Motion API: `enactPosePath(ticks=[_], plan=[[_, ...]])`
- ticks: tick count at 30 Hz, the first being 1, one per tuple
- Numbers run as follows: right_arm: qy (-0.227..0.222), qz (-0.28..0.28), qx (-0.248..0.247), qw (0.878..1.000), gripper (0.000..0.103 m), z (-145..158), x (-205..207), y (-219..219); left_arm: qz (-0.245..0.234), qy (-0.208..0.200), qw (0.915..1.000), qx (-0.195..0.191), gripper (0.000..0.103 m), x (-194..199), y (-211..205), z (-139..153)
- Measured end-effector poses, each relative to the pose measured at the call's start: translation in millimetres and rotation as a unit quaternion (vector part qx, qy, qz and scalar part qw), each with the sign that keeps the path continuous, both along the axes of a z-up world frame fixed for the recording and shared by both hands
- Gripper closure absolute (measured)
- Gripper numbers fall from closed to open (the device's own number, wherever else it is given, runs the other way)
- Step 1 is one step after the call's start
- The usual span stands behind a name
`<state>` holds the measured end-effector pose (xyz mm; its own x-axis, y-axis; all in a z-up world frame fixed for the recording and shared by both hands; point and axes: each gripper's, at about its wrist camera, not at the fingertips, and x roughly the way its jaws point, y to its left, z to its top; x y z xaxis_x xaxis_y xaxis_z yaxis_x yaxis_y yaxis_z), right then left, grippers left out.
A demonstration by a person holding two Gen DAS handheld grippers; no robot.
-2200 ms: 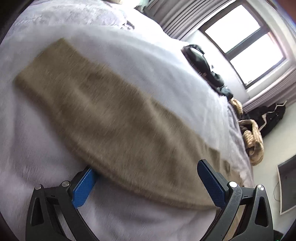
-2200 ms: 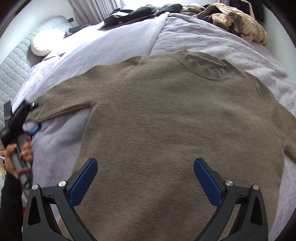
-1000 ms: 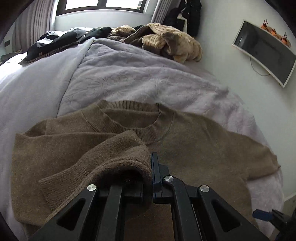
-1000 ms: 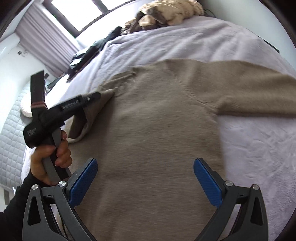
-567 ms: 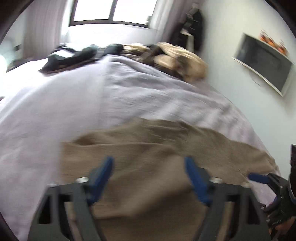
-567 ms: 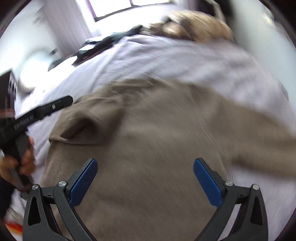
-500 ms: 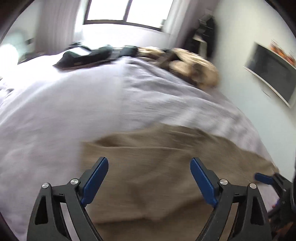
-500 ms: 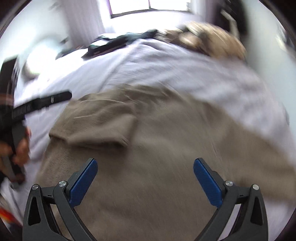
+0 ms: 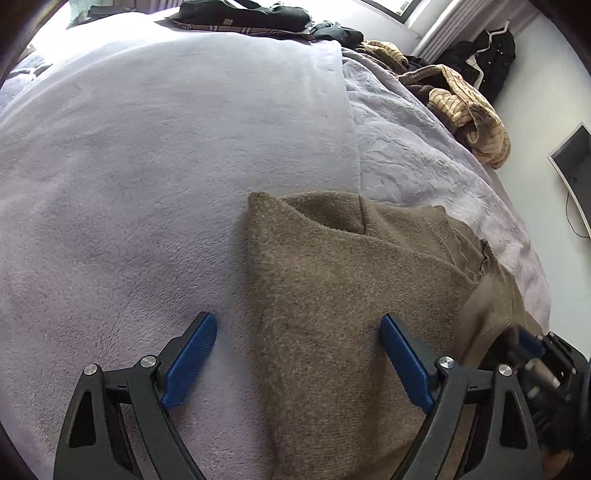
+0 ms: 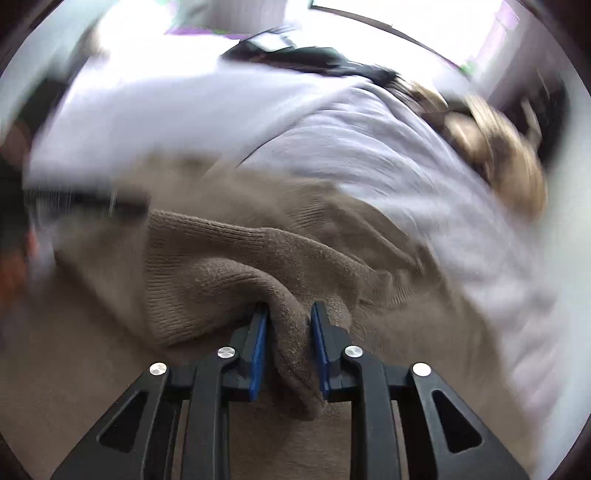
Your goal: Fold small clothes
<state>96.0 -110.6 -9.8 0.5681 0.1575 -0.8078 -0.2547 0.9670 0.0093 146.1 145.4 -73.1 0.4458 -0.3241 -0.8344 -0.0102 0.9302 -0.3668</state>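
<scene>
A brown knit sweater (image 9: 332, 277) lies on the lilac blanket (image 9: 147, 166), its left sleeve folded in over the body. My left gripper (image 9: 295, 325) hovers open over the sweater's folded left edge, one finger above the blanket and one above the knit, holding nothing. In the right wrist view the other sleeve (image 10: 221, 266) is bunched up, and my right gripper (image 10: 288, 325) is closing, its blue pads pinching the ribbed cuff. The right gripper (image 9: 517, 343) also shows at the lower right of the left wrist view, with the sleeve lifted over the sweater's body.
A tan striped knit pile (image 9: 469, 110) and black clothes (image 9: 258, 18) lie at the bed's far end. A dark jacket (image 9: 487, 48) hangs by the wall. A flat screen (image 9: 572, 162) is on the right wall, past the bed's right edge.
My left gripper let go of the folded left sleeve, opened and moved left to the sweater's edge. My right gripper moved to the right sleeve and went from wide open to pinching the cuff.
</scene>
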Motion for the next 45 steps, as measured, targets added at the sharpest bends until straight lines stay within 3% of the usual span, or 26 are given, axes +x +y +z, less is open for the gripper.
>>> enactPosePath(ticks=[1, 3, 5, 6, 8, 10, 12, 13, 14, 15, 16, 17, 19, 22, 23, 25, 30, 32, 33, 34, 37, 39, 40, 41, 42, 45], plan=[[0.005, -0.051, 0.075, 0.996, 0.079, 2.7, 1.9, -32.1, -0.003, 0.0, 1.0, 0.001, 0.012, 1.3, -2.3, -0.4], [0.021, -0.136, 0.196, 0.971, 0.079, -5.7, 0.6, -88.6, -0.008, 0.002, 1.0, 0.003, 0.012, 4.7, -4.8, -0.5], [0.048, -0.228, 0.301, 0.925, 0.076, -28.0, -7.5, -144.5, -0.011, 0.004, 0.9999, 0.004, 0.012, 9.3, -8.1, -1.7], [0.067, -0.263, 0.344, 0.899, 0.069, -42.1, -14.1, -168.7, -0.011, 0.005, 0.9999, 0.005, 0.012, 10.5, -10.0, -2.2], [0.095, -0.284, 0.404, 0.864, 0.054, -62.3, -25.5, -194.0, -0.015, 0.006, 0.9998, 0.01, 0.012, 12.8, -13.2, -3.3], [0.087, -0.272, 0.444, 0.849, 0.04, -65.4, -34.0, -199.0, -0.02, 0.007, 0.9997, 0.013, 0.019, 14.7, -17.2, -4.5], [0.081, -0.268, 0.447, 0.85, 0.034, -61.9, -33.3, -195.3, -0.033, 0.008, 0.9994, 0.002, 0.053, 15.8, -19.8, -4.3], [0.083, -0.268, 0.441, 0.852, 0.034, -62.1, -29.9, -192.4, -0.041, 0.007, 0.9991, -0.012, 0.075, 16.1, -20.1, -3.0], [0.088, -0.268, 0.434, 0.856, 0.034, -61.5, -24.9, -187.2, -0.052, 0.007, 0.9982, -0.031, 0.081, 16.6, -19.7, -0.8], [0.09, -0.265, 0.432, 0.857, 0.049, -60.4, -21.4, -182.0, -0.054, 0.004, 0.998, -0.033, 0.083, 17.0, -18.1, 4.5], [0.091, -0.259, 0.432, 0.859, 0.082, -58.6, -21.7, -175.9, -0.058, -0.001, 0.9978, -0.032, 0.087, 17.3, -15.8, 8.9], [0.095, -0.248, 0.431, 0.862, 0.092, -55.5, -19.7, -167.4, -0.063, -0.007, 0.9974, -0.033, 0.092, 17.6, -11.6, 12.6], [0.092, -0.23, 0.419, 0.873, 0.093, -51.0, -18.3, -154.5, -0.067, -0.005, 0.9972, -0.032, 0.093, 18.7, -2.2, 11.9], [0.094, -0.257, 0.341, 0.899, 0.093, -58.8, -23.4, -151.0, -0.064, 0.009, 0.9976, -0.025, 0.093, 19.5, 7.6, -2.7], [0.104, -0.282, 0.315, 0.9, 0.093, -65.9, -28.0, -157.0, -0.06, 0.006, 0.9977, -0.03, 0.093, 17.2, 10.5, -4.5], [0.115, -0.3, 0.353, 0.879, 0.097, -78.0, -44.6, -174.3, -0.046, -0.003, 0.9985, -0.029, 0.092, 10.3, 12.7, 0.6], [0.103, -0.313, 0.331, 0.884, 0.091, -62.2, -72.9, -196.7, -0.042, -0.03, 0.9982, 0.029, 0.092, -9.5, 8.2, 24.6], [0.097, -0.302, 0.335, 0.887, 0.077, -54.7, -74.3, -199.8, -0.043, -0.039, 0.9975, 0.042, 0.092, -19.7, 5.3, 36.0], [0.095, -0.293, 0.343, 0.888, 0.05, -52.0, -69.5, -199.0, -0.043, -0.041, 0.9974, 0.041, 0.092, -23.4, 4.4, 39.5], [0.089, -0.285, 0.353, 0.887, 0.03, -50.1, -65.2, -197.4, -0.042, -0.042, 0.9975, 0.039, 0.092, -28.4, 2.4, 42.9], [0.088, -0.289, 0.384, 0.873, 0.029, -53.0, -49.4, -194.9, -0.037, -0.036, 0.998, 0.037, 0.092, -36.6, -1.8, 43.4], [0.096, -0.306, 0.408, 0.855, 0.035, -62.8, -35.8, -195.2, -0.032, -0.032, 0.9981, 0.042, 0.092, -40.1, -2.5, 41.5], [0.1, -0.313, 0.409, 0.851, 0.064, -66.2, -30.7, -193.3, -0.028, -0.031, 0.9982, 0.044, 0.092, -40.7, -2.5, 40.6], [0.108, -0.314, 0.406, 0.851, 0.084, -67.5, -29.6, -193.2, -0.024, -0.029, 0.9984, 0.042, 0.092, -41.8, -1.8, 39.9], [0.113, -0.312, 0.406, 0.852, 0.095, -67.1, -31.3, -191.6, -0.023, -0.029, 0.9986, 0.038, 0.092, -43.3, -0.9, 39.5], [0.107, -0.309, 0.373, 0.868, 0.095, -64.5, -44.7, -186.0, -0.024, -0.027, 0.9974, 0.062, 0.092, -42.7, -0.7, 33.0]])
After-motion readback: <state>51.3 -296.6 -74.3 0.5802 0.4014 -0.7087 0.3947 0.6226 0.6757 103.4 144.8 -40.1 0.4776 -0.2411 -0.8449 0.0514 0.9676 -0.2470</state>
